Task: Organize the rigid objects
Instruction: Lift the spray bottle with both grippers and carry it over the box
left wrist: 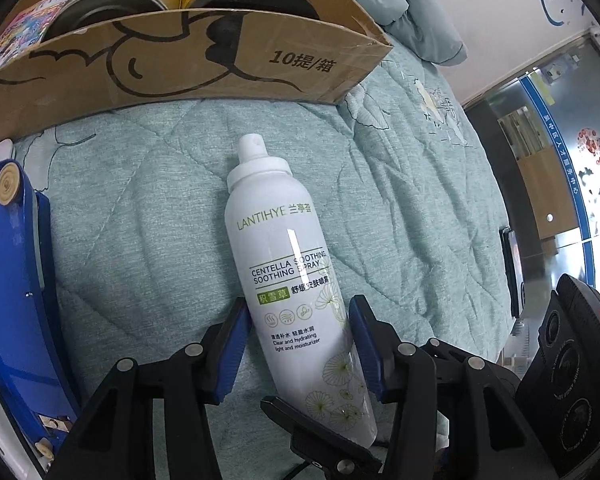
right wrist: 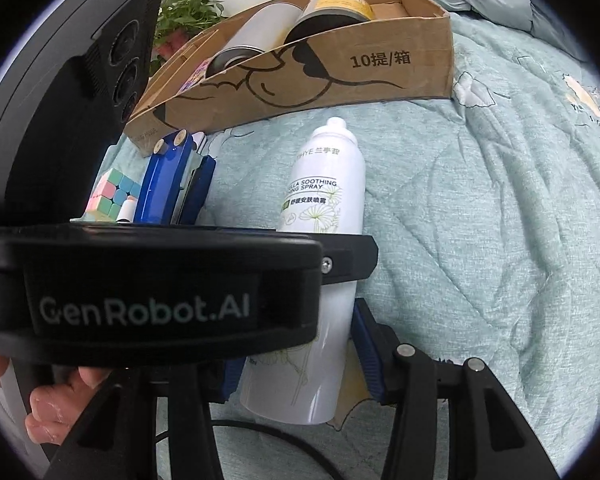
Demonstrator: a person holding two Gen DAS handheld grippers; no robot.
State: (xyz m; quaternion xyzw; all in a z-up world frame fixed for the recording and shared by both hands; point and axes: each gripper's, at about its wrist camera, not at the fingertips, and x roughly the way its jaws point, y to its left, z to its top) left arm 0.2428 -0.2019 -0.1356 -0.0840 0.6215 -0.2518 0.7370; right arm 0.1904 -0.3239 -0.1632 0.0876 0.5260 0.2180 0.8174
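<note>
Lying on the quilt [left wrist: 400, 208] below the box [left wrist: 204, 64], spray bottle [left wrist: 288, 264] sits between both grippers: left gripper [left wrist: 300, 344] wide around its lower half, right gripper [right wrist: 300, 360] wide around its base.

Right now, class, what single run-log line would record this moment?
spray can lying on quilt | left gripper astride can, open | right gripper astride can, contact unclear | box ahead, holds two cans
</note>
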